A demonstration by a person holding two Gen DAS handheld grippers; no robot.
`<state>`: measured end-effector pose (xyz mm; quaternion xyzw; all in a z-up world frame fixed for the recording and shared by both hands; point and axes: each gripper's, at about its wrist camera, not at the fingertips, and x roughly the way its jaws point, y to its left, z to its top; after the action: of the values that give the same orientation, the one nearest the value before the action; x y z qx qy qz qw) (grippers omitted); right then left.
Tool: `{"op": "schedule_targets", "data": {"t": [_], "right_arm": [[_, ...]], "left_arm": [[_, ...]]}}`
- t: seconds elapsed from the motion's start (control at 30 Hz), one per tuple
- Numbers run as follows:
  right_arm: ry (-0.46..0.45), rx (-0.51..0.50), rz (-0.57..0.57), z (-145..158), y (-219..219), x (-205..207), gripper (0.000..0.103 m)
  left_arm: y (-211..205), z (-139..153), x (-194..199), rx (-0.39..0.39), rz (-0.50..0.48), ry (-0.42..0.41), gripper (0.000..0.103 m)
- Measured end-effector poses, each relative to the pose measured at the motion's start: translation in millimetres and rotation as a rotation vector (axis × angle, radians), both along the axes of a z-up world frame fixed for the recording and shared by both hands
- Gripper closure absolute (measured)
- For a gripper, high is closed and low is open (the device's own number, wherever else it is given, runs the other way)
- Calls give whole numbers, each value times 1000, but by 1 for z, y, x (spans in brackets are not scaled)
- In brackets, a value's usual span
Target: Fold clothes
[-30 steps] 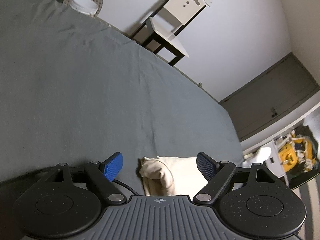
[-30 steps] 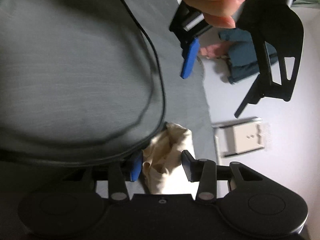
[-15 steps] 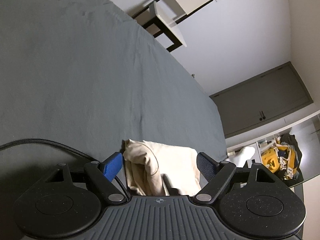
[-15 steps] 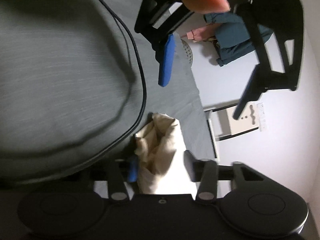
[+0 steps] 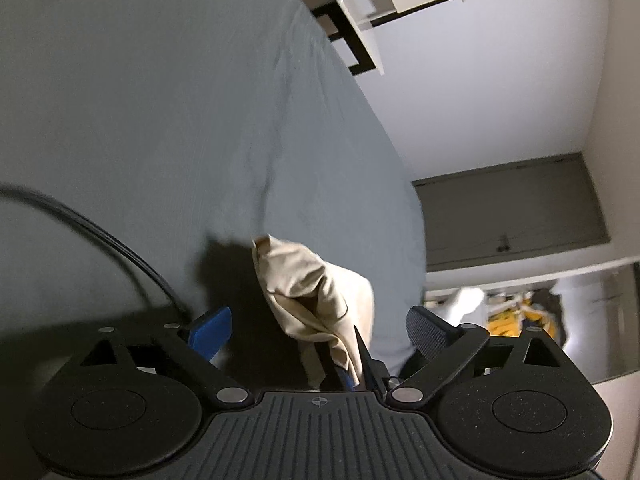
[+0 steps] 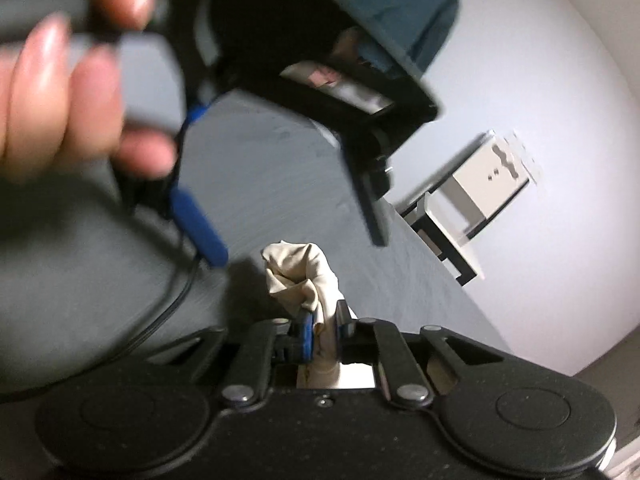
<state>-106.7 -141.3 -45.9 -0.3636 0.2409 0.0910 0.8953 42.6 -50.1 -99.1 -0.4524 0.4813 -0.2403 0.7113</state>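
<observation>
Pinching one cream garment (image 6: 304, 276): right claw (image 6: 323, 330); left claw (image 5: 320, 330) spread.

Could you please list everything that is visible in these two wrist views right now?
cream garment: one, cream, bunched, pinched in the right gripper, above the bed.
bed sheet: one, grey, fills most of the left wrist view.
cable: one, black, runs across the sheet to the left gripper.
side table: one, white top on a black frame, by the wall past the bed.
cupboard doors: grey, low on the far wall.
blue clothing: blurred, top of the right wrist view.
yellow clutter: blurred, on the floor at far right.
right gripper: one, black with blue pads, shut on the garment.
left gripper: one, black with blue pads, open.
hand: one, holding the left gripper.
</observation>
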Motion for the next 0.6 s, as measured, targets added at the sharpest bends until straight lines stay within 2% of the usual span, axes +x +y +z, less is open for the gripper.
{"op": "schedule_targets", "data": {"t": [0.13, 0.23, 0.3, 0.33, 0.4, 0.43, 0.47, 0.53, 0.57, 0.6], "right_arm": [[5, 54, -9, 5, -7, -1, 92], [4, 63, -5, 5, -7, -2, 92], [0, 60, 4, 10, -8, -2, 92], [1, 60, 10, 14, -7, -3, 92], [-4, 59, 26, 17, -6, -9, 92], [-3, 57, 33, 17, -4, -12, 92], [-1, 53, 38, 17, -3, -14, 92], [9, 34, 62, 16, -1, -14, 91], [15, 24, 77, 15, 0, -13, 89], [26, 14, 90, 14, 0, -9, 81]], "left_arm": [[-23, -19, 9, -67, -4, 36, 8], [-33, -23, 8, -63, 36, -2, 12], [-36, -25, 8, -58, 43, -12, 35], [-37, -26, 8, -65, 45, -15, 42], [-39, -32, 9, -85, 50, -11, 62], [-40, -36, 9, -97, 53, -4, 66], [-41, -39, 10, -102, 52, -1, 74], [-44, -42, 10, -60, 49, -8, 85], [-45, -42, 11, -35, 44, -16, 89], [-45, -41, 12, -20, 40, -22, 90]]}}
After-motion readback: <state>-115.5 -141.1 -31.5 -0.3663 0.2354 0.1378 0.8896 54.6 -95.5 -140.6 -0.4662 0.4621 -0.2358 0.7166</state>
